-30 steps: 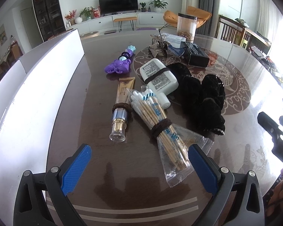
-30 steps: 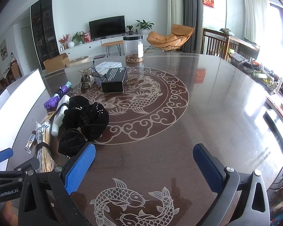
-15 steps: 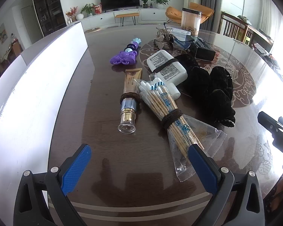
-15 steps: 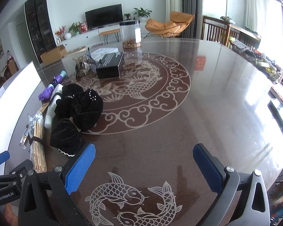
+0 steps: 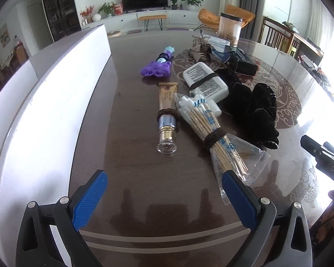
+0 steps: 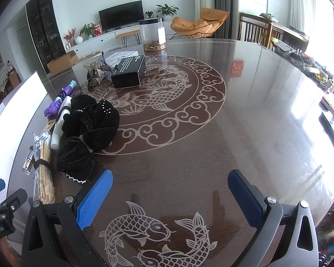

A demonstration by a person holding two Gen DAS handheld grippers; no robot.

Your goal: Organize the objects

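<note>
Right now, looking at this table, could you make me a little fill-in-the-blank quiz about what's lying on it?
1. The bundle of cotton swabs sits inside a clear plastic ____.
2. The toy lying beyond the cosmetic tube is coloured ____.
3. Both the left hand-held gripper and the right hand-held gripper have jaws that are ____ and hold nothing.
4. The pattern on the table just in front of the right one shows two ____.

Missing words: bag; purple; open; fish
</note>
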